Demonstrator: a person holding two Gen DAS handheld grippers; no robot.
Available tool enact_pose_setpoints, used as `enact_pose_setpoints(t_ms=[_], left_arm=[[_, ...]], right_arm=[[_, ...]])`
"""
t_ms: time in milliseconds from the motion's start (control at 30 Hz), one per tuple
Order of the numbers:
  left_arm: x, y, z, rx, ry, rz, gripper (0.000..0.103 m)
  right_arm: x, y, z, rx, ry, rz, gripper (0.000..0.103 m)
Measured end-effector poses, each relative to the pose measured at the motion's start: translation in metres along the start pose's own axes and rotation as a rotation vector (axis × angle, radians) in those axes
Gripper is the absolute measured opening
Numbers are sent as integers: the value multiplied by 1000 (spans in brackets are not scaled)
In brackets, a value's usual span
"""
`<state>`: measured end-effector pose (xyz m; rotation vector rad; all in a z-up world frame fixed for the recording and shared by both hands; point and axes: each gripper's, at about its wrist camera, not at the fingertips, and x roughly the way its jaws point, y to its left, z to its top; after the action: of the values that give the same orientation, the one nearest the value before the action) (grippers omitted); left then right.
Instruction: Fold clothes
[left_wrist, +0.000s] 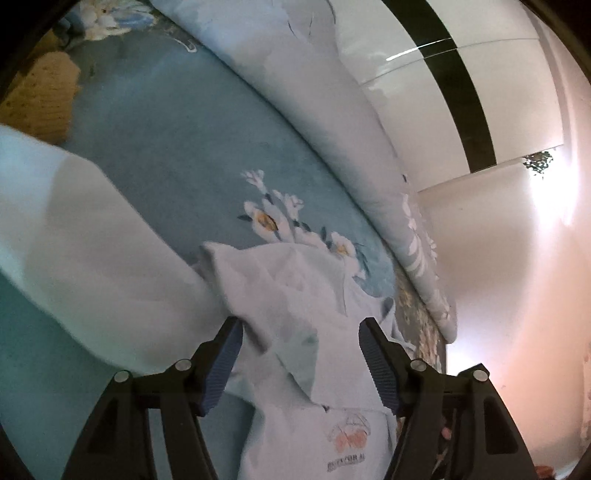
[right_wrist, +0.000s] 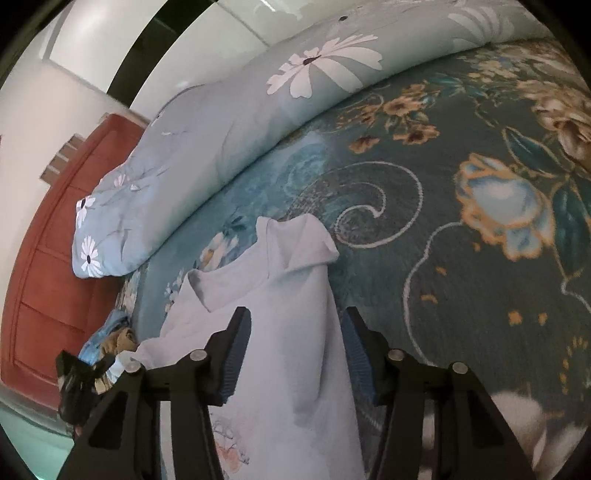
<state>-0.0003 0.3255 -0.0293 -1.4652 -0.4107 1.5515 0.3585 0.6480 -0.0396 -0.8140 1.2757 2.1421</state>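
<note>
1. The white shirt (left_wrist: 295, 295) lies crumpled on the floral bedspread (right_wrist: 461, 258); only the left wrist view shows its cherry print (left_wrist: 349, 437).
2. The left gripper (left_wrist: 301, 360) and right gripper (right_wrist: 295, 349) are both spread wide above the cloth, gripping nothing.
3. A folded quilt (right_wrist: 207, 158) borders the far edge; bare bedspread lies rightward.
</note>
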Motion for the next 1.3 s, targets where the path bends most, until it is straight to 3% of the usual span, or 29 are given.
enact_pose_setpoints(t_ms=[33, 67, 100, 133, 300, 400, 467, 667, 767, 867, 1000, 1067, 1133, 1167, 1200, 1267, 1300], left_arm=[[4, 1, 0, -2, -2, 4, 42], [8, 2, 1, -4, -2, 16, 32], [14, 3, 2, -5, -1, 33, 14], [17, 4, 4, -1, 0, 52, 2], [15, -6, 0, 96, -12, 63, 3], [0, -20, -4, 221, -51, 71, 3], [-1, -20, -8, 265, -43, 122, 3], [5, 19, -13, 212, -10, 225, 4], [-2, 23, -20, 220, 5, 197, 5], [-28, 14, -34, 288, -56, 188, 5], [-86, 17, -58, 352, -206, 235, 6], [-114, 29, -68, 336, -279, 251, 16], [-142, 41, -76, 320, -356, 277, 69], [-156, 49, -80, 312, -402, 305, 76], [-167, 56, -81, 308, -438, 321, 79], [-186, 70, -82, 299, -488, 320, 82], [-194, 77, -82, 293, -503, 325, 83]], right_arm=[[3, 0, 1, -8, 9, -7, 39], [6, -1, 1, -15, 19, -15, 25], [8, -2, 2, -21, 30, -13, 19], [11, -2, 1, -27, 40, -8, 15], [13, -3, 2, -38, 50, -8, 3], [-10, -10, 15, -30, -35, -29, 3], [-21, -15, 22, -35, -67, -80, 3], [-12, -34, 18, 10, -27, -176, 1], [-14, -41, 13, 31, -32, -192, 2], [-23, -26, 11, -21, -56, -199, 2], [-34, 24, 3, -191, -81, -173, 3], [-30, 55, -5, -282, -66, -155, 3], [-20, 95, -18, -383, -35, -124, 3], [-12, 115, -26, -430, -16, -106, 8], [-3, 137, -35, -483, 6, -85, 16], [19, 187, -60, -601, 46, -33, 67], [27, 207, -73, -654, 59, 1, 68]])
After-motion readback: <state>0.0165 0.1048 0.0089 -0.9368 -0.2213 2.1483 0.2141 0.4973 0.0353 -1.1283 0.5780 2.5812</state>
